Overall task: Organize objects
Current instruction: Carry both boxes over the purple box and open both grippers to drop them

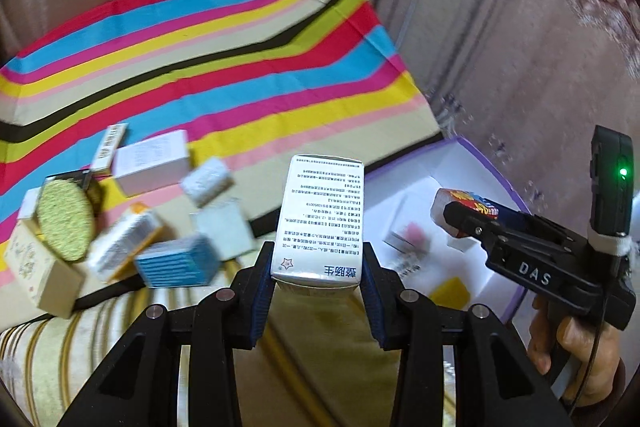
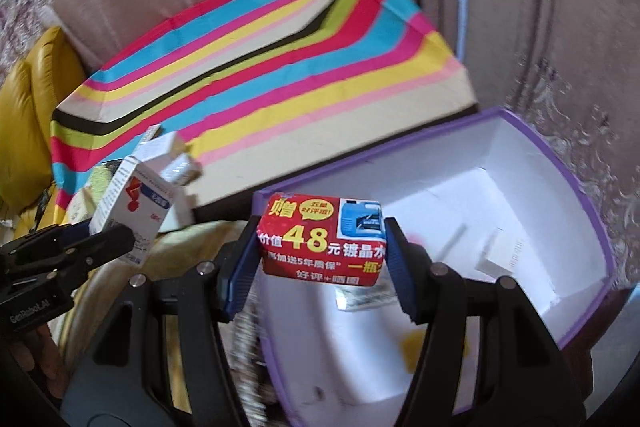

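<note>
My left gripper (image 1: 318,277) is shut on a white medicine box (image 1: 320,219) with small print, held above the sofa edge. My right gripper (image 2: 320,251) is shut on a red box (image 2: 320,239) with yellow "48" print, held over the near rim of a purple-edged white box (image 2: 576,187). In the left wrist view the right gripper (image 1: 460,219) and red box (image 1: 472,207) hover over that purple box (image 1: 500,167). In the right wrist view the left gripper (image 2: 100,239) holds the white box (image 2: 132,203) at left.
A pile of small boxes (image 1: 168,239) and a round green pad (image 1: 66,223) lie on a striped cloth (image 1: 240,67). The purple box holds a few small items, one yellow (image 1: 450,293). A yellow cushion (image 2: 24,107) sits far left.
</note>
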`<control>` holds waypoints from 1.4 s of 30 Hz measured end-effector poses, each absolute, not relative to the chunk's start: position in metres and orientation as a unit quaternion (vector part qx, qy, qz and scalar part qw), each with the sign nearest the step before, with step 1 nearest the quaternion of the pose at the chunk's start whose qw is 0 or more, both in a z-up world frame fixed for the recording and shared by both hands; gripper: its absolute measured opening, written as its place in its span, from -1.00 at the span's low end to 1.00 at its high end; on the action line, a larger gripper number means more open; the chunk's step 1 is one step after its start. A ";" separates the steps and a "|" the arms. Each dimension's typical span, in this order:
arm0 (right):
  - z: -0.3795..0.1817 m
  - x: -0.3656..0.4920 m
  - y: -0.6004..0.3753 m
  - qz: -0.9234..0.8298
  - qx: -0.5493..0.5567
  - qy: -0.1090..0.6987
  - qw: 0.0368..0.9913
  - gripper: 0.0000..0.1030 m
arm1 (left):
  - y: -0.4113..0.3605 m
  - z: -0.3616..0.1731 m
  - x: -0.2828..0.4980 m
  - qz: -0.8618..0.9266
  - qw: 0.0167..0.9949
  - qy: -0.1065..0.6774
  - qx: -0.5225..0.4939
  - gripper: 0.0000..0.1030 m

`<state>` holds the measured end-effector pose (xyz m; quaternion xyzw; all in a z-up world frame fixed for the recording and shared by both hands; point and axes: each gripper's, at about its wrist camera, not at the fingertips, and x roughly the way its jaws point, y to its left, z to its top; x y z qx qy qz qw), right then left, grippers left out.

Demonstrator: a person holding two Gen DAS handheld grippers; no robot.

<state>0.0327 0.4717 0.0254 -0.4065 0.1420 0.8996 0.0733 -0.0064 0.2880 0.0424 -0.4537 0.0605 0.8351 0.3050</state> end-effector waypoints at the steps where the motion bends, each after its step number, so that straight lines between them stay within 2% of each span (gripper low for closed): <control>1: 0.023 0.037 0.479 0.898 -0.408 0.146 0.080 0.22 | 0.292 0.041 -0.004 0.832 0.311 0.063 -0.456 -0.20; 11: 0.009 0.064 0.534 0.883 -0.417 0.166 0.140 0.22 | 0.336 0.031 0.005 0.810 0.346 0.092 -0.465 -0.20; 18: 0.010 0.067 0.547 0.880 -0.417 0.152 0.169 0.22 | 0.361 0.025 0.002 0.797 0.366 0.106 -0.469 -0.19; 21: 0.009 0.068 0.548 0.878 -0.419 0.150 0.173 0.24 | 0.368 0.024 0.003 0.792 0.376 0.108 -0.470 -0.11; 26: 0.011 0.067 0.548 0.878 -0.420 0.145 0.180 0.42 | 0.365 0.028 0.002 0.796 0.380 0.099 -0.461 0.40; 29: 0.012 0.067 0.546 0.878 -0.418 0.140 0.185 0.51 | 0.360 0.033 0.002 0.804 0.374 0.094 -0.453 0.59; 36: 0.023 0.064 0.531 0.885 -0.408 0.104 0.198 0.76 | 0.354 0.041 0.008 0.820 0.349 0.126 -0.436 0.64; 42: 0.034 0.059 0.517 0.888 -0.404 0.077 0.208 0.83 | 0.332 0.044 0.003 0.834 0.323 0.117 -0.433 0.65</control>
